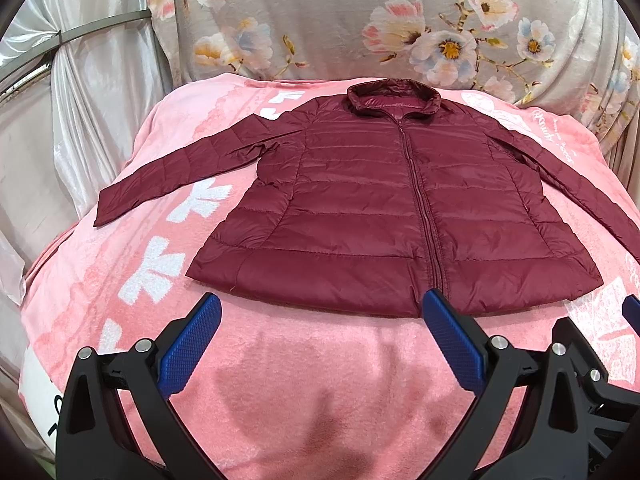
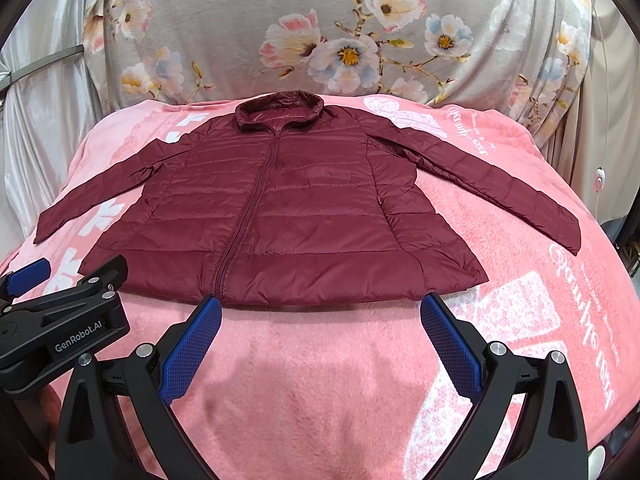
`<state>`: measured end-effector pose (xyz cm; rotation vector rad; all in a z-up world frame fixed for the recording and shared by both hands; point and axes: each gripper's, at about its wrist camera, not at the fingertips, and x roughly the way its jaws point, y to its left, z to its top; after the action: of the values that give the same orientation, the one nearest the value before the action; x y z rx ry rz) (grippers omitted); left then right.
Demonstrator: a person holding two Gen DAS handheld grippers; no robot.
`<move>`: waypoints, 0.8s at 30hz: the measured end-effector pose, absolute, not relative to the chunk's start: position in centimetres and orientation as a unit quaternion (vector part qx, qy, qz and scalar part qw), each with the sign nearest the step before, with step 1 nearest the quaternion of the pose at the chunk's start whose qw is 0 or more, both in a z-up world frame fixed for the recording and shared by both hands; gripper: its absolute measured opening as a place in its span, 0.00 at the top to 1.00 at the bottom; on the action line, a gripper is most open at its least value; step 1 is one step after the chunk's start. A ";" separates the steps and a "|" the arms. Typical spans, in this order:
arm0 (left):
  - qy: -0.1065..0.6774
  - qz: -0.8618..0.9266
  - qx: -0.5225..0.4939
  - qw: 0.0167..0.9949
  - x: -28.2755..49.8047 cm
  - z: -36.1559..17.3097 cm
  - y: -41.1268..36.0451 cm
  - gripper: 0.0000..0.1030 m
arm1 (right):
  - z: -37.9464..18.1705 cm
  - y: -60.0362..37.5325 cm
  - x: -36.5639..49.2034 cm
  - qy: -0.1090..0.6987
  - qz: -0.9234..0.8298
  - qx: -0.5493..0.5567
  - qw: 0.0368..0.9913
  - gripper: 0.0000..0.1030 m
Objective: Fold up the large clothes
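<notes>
A dark red quilted jacket (image 1: 380, 208) lies flat and zipped on a pink blanket (image 1: 300, 360), collar at the far side, both sleeves spread out. It also shows in the right wrist view (image 2: 280, 216). My left gripper (image 1: 320, 312) is open and empty, just short of the jacket's near hem. My right gripper (image 2: 320, 312) is open and empty, also just short of the hem. The left gripper's body (image 2: 64, 320) shows at the left of the right wrist view.
The pink blanket (image 2: 320, 380) with white prints covers a raised surface. A grey flowered cloth (image 1: 360, 20) hangs behind it. Shiny white drapes (image 1: 80, 100) hang at the left. A white cord with a switch (image 2: 599, 178) hangs at the right.
</notes>
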<state>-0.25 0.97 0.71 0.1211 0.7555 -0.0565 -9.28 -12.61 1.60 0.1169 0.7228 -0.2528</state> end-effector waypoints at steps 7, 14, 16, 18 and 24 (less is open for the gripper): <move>0.369 -0.026 0.059 0.927 -0.2 0.5 1.4 0.05 | 1.6 -12.6 -9.0 0.353 -0.123 0.057 0.926 0.05; 0.369 -0.025 0.059 0.927 -0.1 0.3 1.9 0.05 | 1.1 -12.4 -9.2 0.353 -0.122 0.057 0.926 0.05; 0.370 -0.025 0.060 0.927 -0.1 0.2 1.8 0.05 | 1.1 -12.5 -9.2 0.353 -0.123 0.057 0.926 0.05; 0.370 -0.025 0.059 0.927 -0.1 0.1 2.0 0.05 | 1.1 -12.4 -9.2 0.353 -0.122 0.057 0.926 0.05; 0.370 -0.025 0.059 0.927 -0.1 0.1 2.0 0.05 | 1.1 -12.4 -9.2 0.354 -0.122 0.057 0.926 0.05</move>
<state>-0.08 1.95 0.10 0.1210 0.7579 -0.0517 -9.18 -12.39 1.09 0.1175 0.7251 -0.2508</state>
